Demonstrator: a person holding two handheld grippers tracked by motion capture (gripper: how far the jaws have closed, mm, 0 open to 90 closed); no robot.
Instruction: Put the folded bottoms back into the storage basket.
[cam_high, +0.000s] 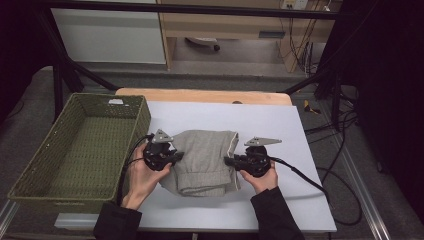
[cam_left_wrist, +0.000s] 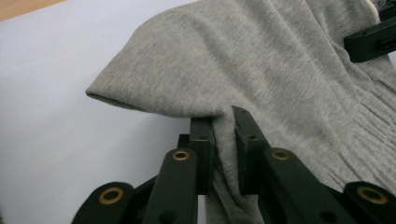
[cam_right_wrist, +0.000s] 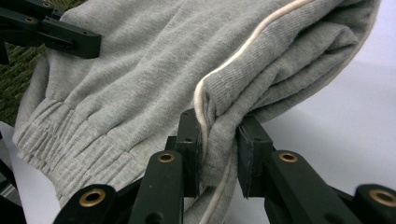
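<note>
- Here, a folded grey garment lies near the middle of the white-covered surface, closer to its near edge, just right of the green woven basket at the left edge.
- Its long axis runs from near edge to far edge; the ribbed cuff end points toward the near edge.
- A cream stripe runs along its right side; no readable writing or label shows.
- The left tool is clamped on the garment's left edge.
- The right tool is clamped on its right edge, at the stripe.
</note>
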